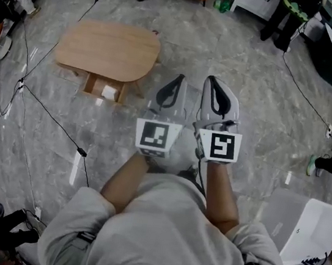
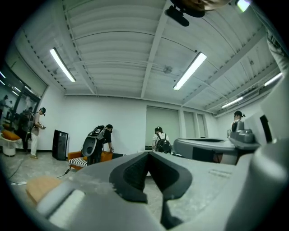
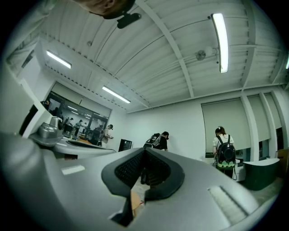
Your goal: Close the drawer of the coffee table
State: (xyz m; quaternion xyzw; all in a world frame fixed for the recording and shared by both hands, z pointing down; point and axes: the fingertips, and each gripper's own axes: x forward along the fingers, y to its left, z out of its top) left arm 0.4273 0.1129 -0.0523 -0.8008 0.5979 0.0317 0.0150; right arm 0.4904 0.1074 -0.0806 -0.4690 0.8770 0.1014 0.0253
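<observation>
Jaws on left gripper [image 1: 175, 82] and right gripper [image 1: 215, 85] are closed, empty (frame centre); an off-centre push could jam the open drawer [image 1: 90, 84], upper left.

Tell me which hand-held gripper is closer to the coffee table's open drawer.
Left. In the head view the left hand-held gripper hangs to the right of the drawer, well apart from it; the right hand-held gripper is beside it, even farther right.

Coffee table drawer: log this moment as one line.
drawer: open | left gripper: shut, empty | right gripper: shut, empty | both apart from coffee table
</observation>
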